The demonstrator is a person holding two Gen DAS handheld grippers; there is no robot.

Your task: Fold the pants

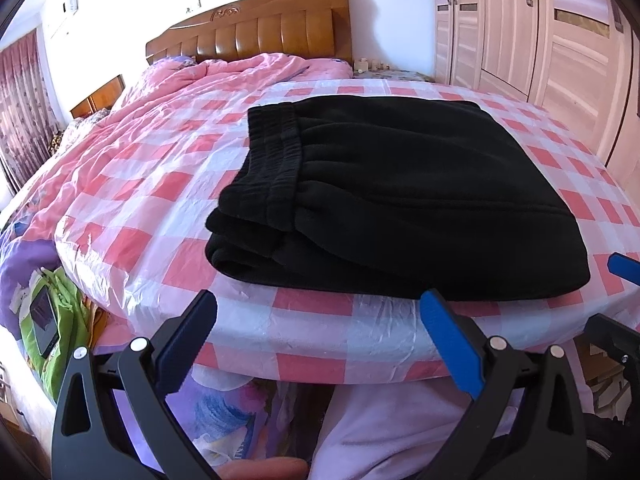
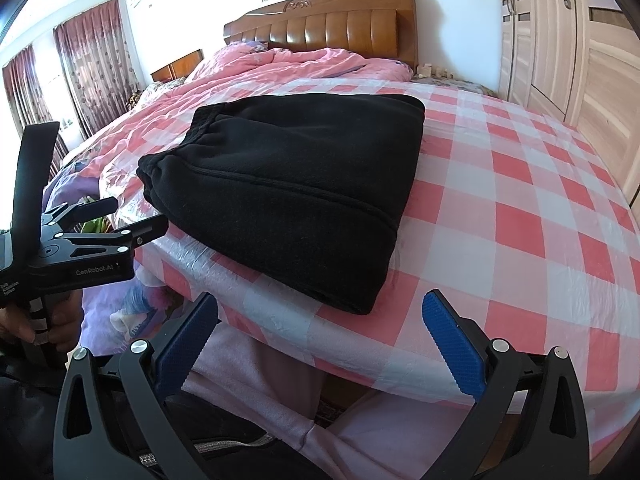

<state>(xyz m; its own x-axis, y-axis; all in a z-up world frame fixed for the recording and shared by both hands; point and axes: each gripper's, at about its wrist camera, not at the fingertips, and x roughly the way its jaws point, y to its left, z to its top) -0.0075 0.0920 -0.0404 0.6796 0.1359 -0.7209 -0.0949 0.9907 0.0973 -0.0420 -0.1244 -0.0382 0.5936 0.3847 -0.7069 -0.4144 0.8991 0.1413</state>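
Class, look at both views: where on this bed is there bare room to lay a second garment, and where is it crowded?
The widest bare checked cover lies between the folded black pants and the wardrobe. A narrower strip lies between the waistband and the rumpled pink quilt. The headboard end is crowded.
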